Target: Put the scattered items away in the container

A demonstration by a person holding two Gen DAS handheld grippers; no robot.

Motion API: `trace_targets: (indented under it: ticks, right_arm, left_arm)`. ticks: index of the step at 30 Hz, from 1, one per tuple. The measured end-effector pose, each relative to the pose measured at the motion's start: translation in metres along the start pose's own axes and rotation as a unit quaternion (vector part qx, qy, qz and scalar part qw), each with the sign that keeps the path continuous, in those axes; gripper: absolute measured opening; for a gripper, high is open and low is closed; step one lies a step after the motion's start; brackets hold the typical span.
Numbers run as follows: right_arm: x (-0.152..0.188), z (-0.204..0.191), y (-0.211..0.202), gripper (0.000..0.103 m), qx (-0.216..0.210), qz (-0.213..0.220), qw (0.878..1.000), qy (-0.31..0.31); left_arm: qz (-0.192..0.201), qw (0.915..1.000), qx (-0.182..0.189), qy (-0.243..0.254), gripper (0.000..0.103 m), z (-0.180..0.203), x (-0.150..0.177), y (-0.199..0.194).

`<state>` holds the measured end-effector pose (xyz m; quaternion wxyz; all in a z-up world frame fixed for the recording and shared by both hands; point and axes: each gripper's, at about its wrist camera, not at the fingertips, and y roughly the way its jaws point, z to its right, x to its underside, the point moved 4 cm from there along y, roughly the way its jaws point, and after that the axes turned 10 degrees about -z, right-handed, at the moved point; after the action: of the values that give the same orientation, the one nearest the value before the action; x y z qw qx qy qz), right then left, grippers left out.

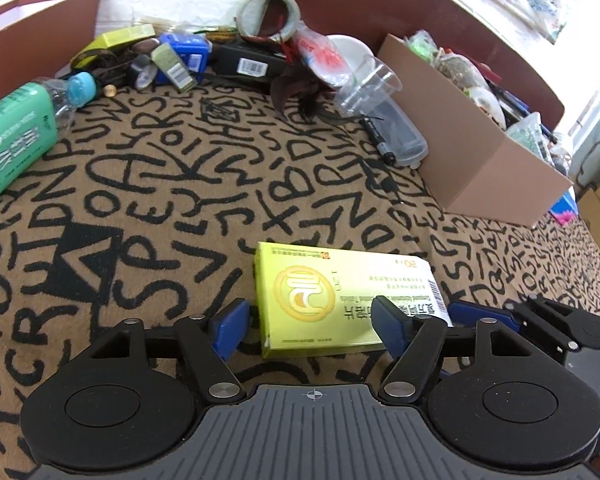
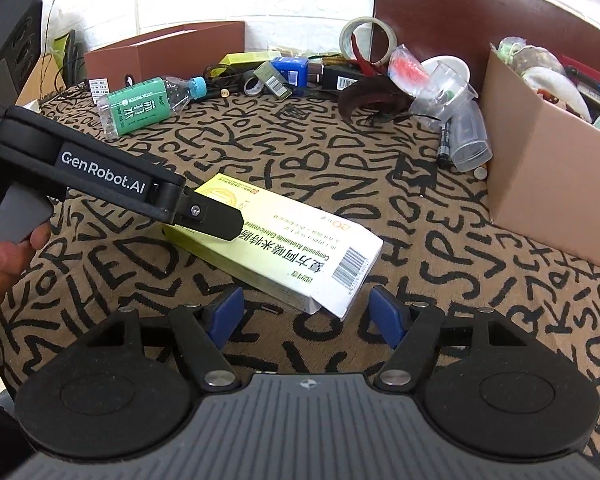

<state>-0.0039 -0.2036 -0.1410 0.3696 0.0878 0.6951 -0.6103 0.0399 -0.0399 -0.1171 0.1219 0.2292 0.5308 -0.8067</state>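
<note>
A yellow-green medicine box [image 1: 332, 292] [image 2: 284, 240] lies flat on the letter-patterned cloth. My left gripper [image 1: 310, 328] is open over its yellow end: the left pad stands just off the box's edge, and the right pad hangs above its top face. In the right wrist view one of its fingers [image 2: 216, 220] reaches over the box. My right gripper [image 2: 306, 314] is open at the box's white barcode end, with neither pad touching it. The cardboard container [image 1: 492, 168] [image 2: 540, 184] stands at the right and holds several items.
At the back lie a green-label bottle [image 1: 16, 132] [image 2: 140, 108], a tape roll [image 1: 268, 12] [image 2: 366, 38], clear cups [image 1: 380, 112] [image 2: 464, 120], a black pen [image 2: 444, 136], a dark feather [image 2: 372, 98] and small boxes. A brown box [image 2: 172, 52] stands back left. A hand [image 2: 4, 256] holds the left gripper.
</note>
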Motion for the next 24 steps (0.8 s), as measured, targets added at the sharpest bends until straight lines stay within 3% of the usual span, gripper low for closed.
trace_targets:
  ticks: [10, 17, 24]
  right_arm:
    - [-0.006, 0.002, 0.009, 0.074, -0.009, -0.001, 1.000, -0.018]
    - [-0.005, 0.005, 0.002, 0.069, -0.010, 0.003, 1.000, -0.009]
    - [-0.014, 0.027, -0.031, 0.069, 0.016, 0.047, 0.999, 0.000]
  left_arm:
    - [-0.001, 0.9999, -0.009, 0.005, 0.074, 0.002, -0.006, 0.007]
    - [0.000, 0.9999, -0.012, 0.008, 0.072, 0.010, -0.008, 0.003]
    - [0.030, 0.9990, 0.007, 0.033, 0.071, 0.044, -0.032, -0.012]
